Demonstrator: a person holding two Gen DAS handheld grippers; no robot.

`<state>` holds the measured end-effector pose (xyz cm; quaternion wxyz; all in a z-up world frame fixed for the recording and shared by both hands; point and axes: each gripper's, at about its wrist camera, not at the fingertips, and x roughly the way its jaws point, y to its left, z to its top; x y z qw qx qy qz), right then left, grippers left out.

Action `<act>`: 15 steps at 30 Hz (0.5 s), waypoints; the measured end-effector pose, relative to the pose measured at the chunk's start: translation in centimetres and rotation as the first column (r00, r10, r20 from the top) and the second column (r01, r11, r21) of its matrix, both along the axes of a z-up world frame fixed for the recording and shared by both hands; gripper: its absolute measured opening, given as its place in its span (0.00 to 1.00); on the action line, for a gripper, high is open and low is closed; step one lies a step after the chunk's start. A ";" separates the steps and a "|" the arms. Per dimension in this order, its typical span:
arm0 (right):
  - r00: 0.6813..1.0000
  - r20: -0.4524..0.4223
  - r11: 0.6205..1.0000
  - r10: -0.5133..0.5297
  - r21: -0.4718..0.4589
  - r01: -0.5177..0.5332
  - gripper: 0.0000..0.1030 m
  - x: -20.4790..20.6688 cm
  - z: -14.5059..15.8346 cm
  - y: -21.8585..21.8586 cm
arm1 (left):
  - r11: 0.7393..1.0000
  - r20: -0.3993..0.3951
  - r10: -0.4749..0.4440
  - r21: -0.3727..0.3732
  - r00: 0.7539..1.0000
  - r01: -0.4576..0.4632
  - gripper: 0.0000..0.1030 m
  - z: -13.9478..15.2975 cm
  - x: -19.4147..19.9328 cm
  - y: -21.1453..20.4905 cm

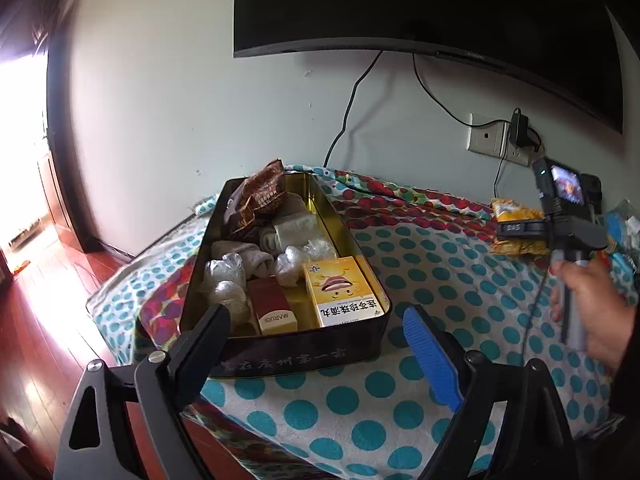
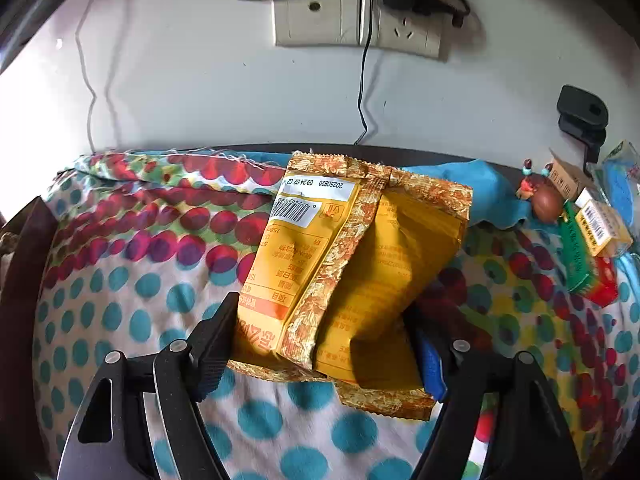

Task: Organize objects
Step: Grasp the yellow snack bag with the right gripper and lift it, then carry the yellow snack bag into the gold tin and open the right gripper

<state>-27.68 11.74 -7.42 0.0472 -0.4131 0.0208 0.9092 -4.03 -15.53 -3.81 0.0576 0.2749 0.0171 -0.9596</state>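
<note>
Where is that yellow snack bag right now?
The yellow snack bag sits between the right gripper fingers on the dotted cloth, below the wall socket; the left view shows it right of the tin.

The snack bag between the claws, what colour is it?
Yellow-orange snack bag with crinkly gold seams, clearest in the right wrist view.

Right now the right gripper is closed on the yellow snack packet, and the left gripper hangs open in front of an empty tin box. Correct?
Not quite: the tin box is not empty. The left wrist view shows wrapped bundles, a brown packet and two small cartons inside. The rest holds: the right gripper clamps the yellow snack packet, and the left gripper hangs open before the box.
</note>
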 end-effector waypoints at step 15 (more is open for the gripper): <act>0.973 -0.023 0.972 0.232 0.038 -0.231 0.73 7.2 3.1 -4.0 | 0.995 0.089 0.094 0.031 0.992 -0.098 0.88 -1.5 2.0 -1.5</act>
